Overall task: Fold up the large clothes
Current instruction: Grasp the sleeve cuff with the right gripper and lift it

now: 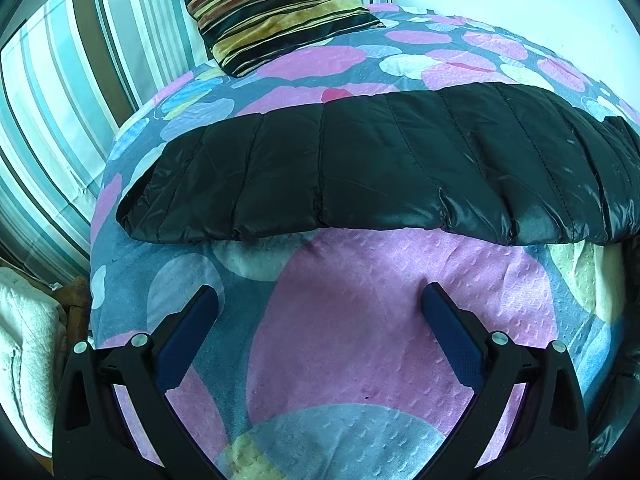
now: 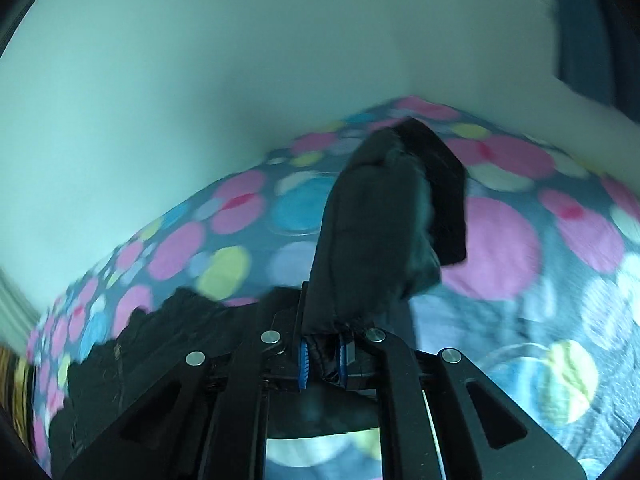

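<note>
Right tool (image 2: 323, 354), jaws clamped on a lifted part, probably a sleeve, of the black quilted jacket (image 1: 360, 164). Left tool (image 1: 320, 300), jaws spread wide and empty, hovers over the dotted bedspread (image 1: 360, 340). Jacket body lies flat across the bed, toward its far edge, near the striped cushion (image 1: 272, 12).

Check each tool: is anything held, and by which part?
Right tool is shut on the black puffer jacket, pinching what looks like a sleeve cuff. Left tool is open over the bedspread, holding nothing.
</note>
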